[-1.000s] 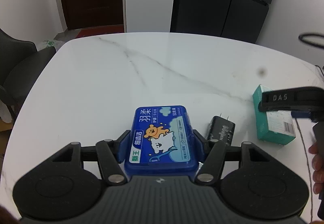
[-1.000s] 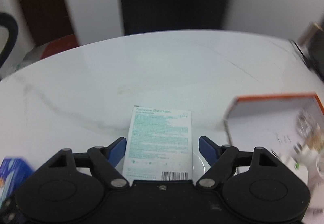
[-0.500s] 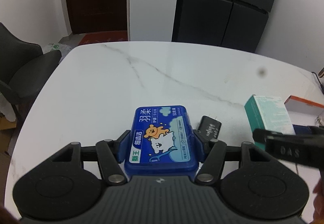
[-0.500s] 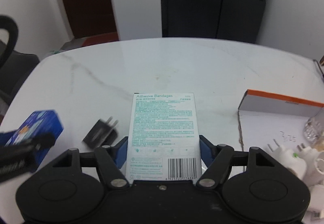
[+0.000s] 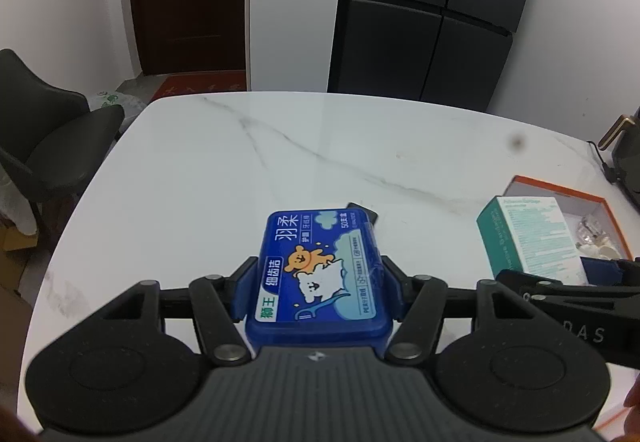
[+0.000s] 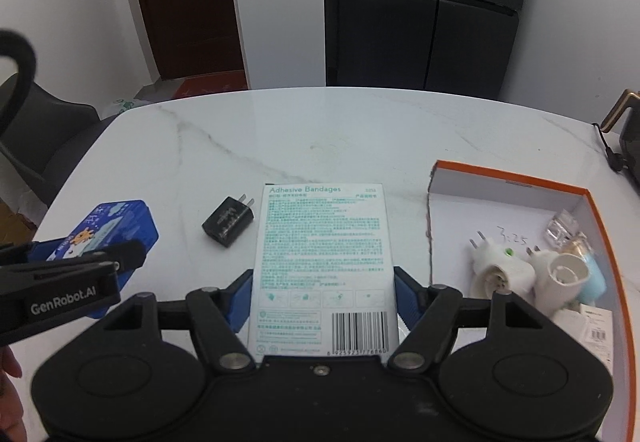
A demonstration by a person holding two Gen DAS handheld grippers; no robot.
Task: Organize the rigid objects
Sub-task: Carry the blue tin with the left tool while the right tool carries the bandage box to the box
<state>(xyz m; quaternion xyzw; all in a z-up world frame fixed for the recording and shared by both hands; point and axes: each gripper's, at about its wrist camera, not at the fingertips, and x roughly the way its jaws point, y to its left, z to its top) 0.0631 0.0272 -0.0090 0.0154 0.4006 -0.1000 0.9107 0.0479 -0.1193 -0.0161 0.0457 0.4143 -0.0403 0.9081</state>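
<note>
Right gripper (image 6: 323, 284) clamps bandage box (image 6: 323, 266), long axis forward; orange-rimmed tray (image 6: 520, 182) lies just right of it, nearer this hand; left gripper (image 5: 316, 282) clamps blue floss case (image 5: 320, 270), farther left.

"Adhesive Bandages" heads the white back panel of a teal bandage box (image 6: 324, 266), above fine print too small to read and a barcode. "GenRobot.AI" is printed in white on the left gripper (image 6: 64, 282), while "DAS" shows on the right gripper (image 5: 576, 306). Handwritten "3:25" marks the floor of an orange-rimmed box (image 6: 516, 182); a blue floss-pick case (image 5: 320, 266) carries Chinese characters and "50".
</note>
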